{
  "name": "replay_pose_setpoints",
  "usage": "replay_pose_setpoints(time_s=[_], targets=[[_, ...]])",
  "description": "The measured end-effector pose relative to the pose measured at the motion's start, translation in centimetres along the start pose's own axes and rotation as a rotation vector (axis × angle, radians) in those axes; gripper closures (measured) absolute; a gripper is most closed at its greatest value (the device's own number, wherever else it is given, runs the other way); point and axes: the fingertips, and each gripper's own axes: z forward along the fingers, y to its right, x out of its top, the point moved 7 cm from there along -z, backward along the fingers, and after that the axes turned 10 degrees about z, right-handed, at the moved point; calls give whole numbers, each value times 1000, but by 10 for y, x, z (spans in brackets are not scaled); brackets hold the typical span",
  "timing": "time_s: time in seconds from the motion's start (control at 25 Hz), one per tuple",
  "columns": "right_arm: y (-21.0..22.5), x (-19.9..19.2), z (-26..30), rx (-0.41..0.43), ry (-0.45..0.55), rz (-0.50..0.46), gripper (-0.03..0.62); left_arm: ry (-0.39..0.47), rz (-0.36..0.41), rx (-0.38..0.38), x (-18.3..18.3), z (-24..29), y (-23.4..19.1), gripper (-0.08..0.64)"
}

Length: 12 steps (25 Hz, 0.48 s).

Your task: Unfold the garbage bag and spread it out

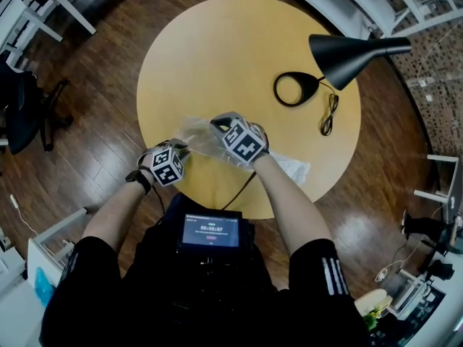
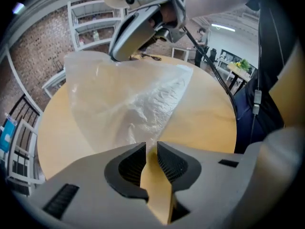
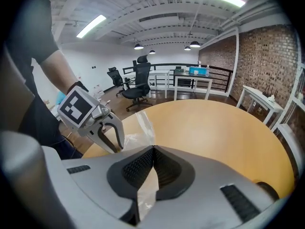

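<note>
A clear, crinkled garbage bag [image 1: 197, 134] hangs over the near edge of the round yellow table [image 1: 239, 42]. My right gripper [image 1: 217, 125] is shut on the bag's upper edge; plastic shows in front of and behind its closed pads [image 3: 153, 148]. In the left gripper view the bag [image 2: 138, 99] fans down from the right gripper [image 2: 143, 23] to a narrow tip. That tip ends at the mouth of my left gripper [image 2: 151, 144], whose jaws stand slightly apart with tabletop showing between them. The left gripper [image 1: 181, 149] sits lower left of the right one.
A black desk lamp [image 1: 347, 55] with a ring base [image 1: 295, 89] and coiled cord [image 1: 330, 114] stands at the table's right. A pale crumpled piece [image 1: 293, 168] lies by my right forearm. White tables and office chairs [image 3: 138, 80] ring the wooden floor.
</note>
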Motion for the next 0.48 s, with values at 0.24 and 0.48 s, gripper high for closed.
replay_pose_setpoints(time_s=[0.24,0.48], targets=[[31,13,7,-9,-12,-8,586,-18,-32,-15,1,1,-1,489],[43,23,15,19,-20,-24,586,12,-41,92,22,-4,-30,489]])
